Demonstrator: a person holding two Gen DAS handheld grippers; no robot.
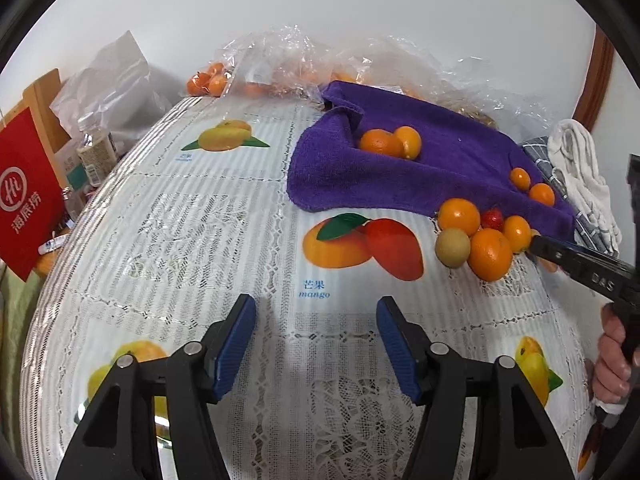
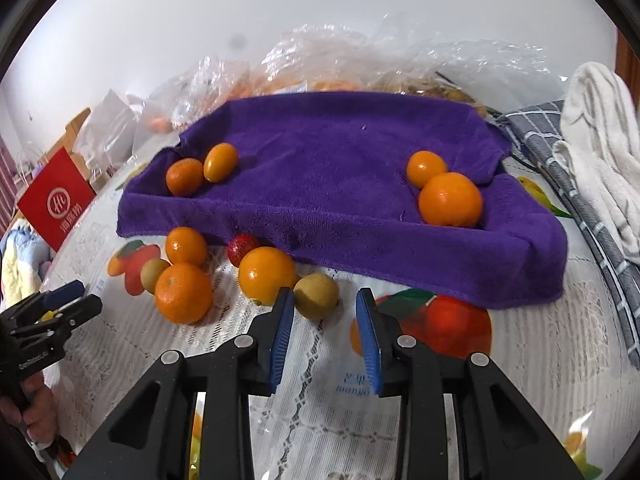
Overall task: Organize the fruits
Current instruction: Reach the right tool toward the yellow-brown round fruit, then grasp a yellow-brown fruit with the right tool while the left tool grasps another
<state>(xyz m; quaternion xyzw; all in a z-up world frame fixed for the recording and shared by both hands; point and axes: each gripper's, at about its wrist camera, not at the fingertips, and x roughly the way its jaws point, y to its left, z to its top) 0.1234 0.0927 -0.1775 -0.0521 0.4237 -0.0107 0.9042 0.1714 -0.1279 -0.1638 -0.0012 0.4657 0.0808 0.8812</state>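
Left tongs [image 1: 316, 320] and right tongs [image 2: 325, 312] gape empty over lace tablecloth [image 1: 192, 216], purple towel [image 2: 320, 168] beyond, white wall behind

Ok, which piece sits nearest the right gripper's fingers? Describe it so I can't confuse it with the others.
Start at the purple towel and drop to the loose cluster of fruit on the tablecloth off its front edge. The target is the round yellow-green fruit just ahead of the right gripper, beside a glossy orange. It is dull and olive-toned, unlike the oranges.

You get bright, even light and sharp focus. Soft shadows lie near the fruit. Fisheye bends everything at the edges.
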